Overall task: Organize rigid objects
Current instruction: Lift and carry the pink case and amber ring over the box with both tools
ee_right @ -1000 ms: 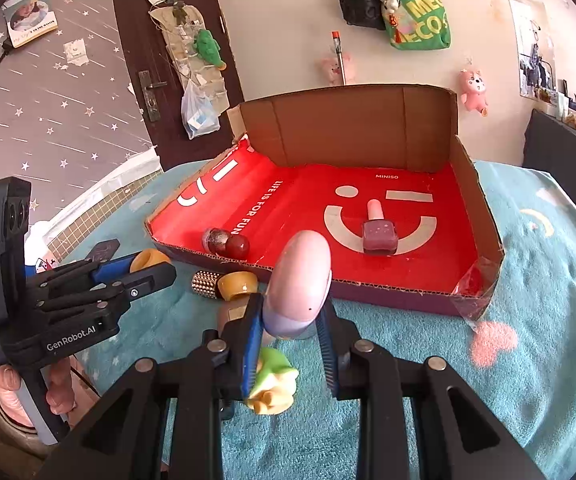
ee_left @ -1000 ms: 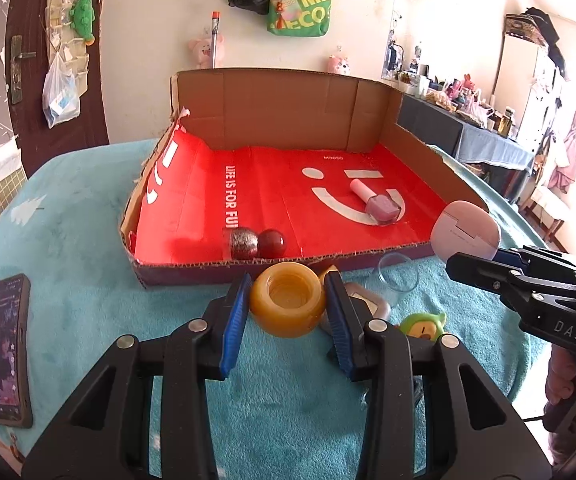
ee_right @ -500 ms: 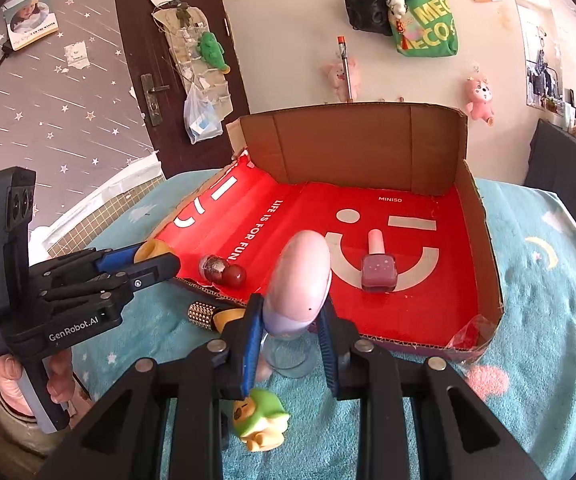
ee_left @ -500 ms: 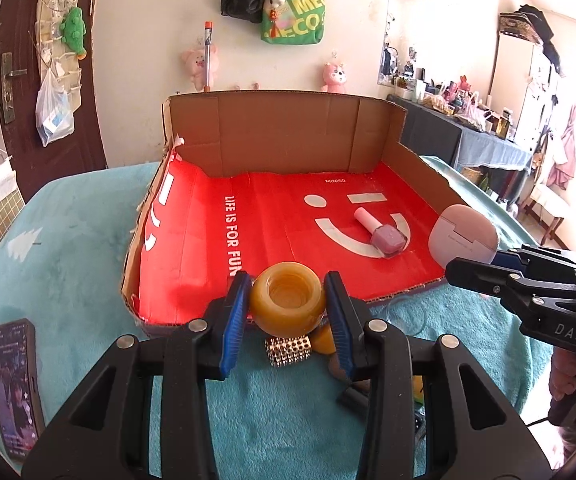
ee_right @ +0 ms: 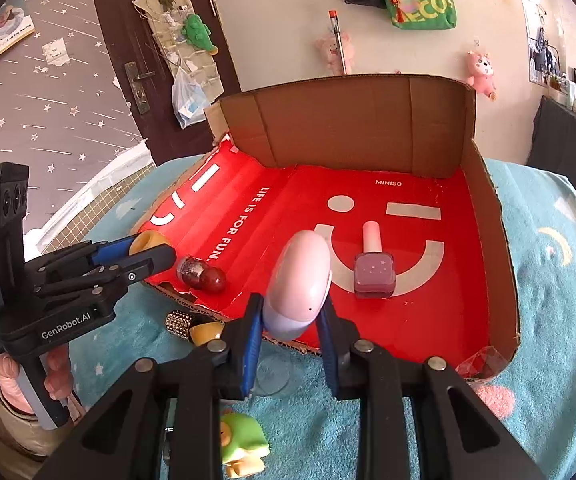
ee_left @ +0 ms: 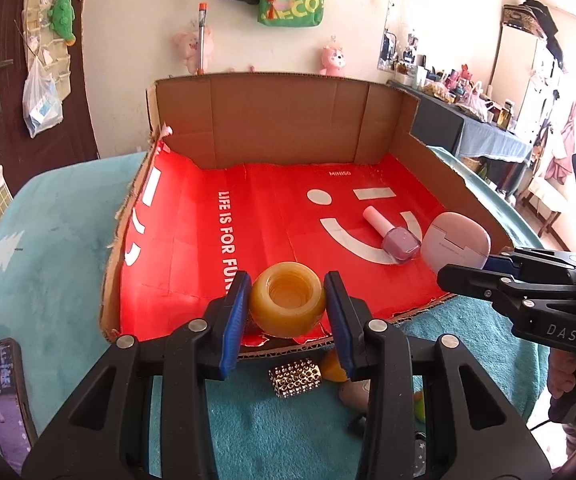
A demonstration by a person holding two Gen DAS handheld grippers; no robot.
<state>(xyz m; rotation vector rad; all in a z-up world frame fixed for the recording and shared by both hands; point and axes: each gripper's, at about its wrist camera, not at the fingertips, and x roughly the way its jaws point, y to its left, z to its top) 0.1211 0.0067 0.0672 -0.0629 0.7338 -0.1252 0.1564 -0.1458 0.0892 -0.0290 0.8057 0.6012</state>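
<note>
Left wrist view: the left gripper (ee_left: 287, 306), level, is clamped on a yellow ring (ee_left: 287, 305) over the front edge of the red-lined cardboard box (ee_left: 272, 128).

Right wrist view: the right gripper (ee_right: 290, 320), level, grips a pink case (ee_right: 300, 284) on edge above the box's front rim, near the nail polish bottle (ee_right: 373, 268).
</note>
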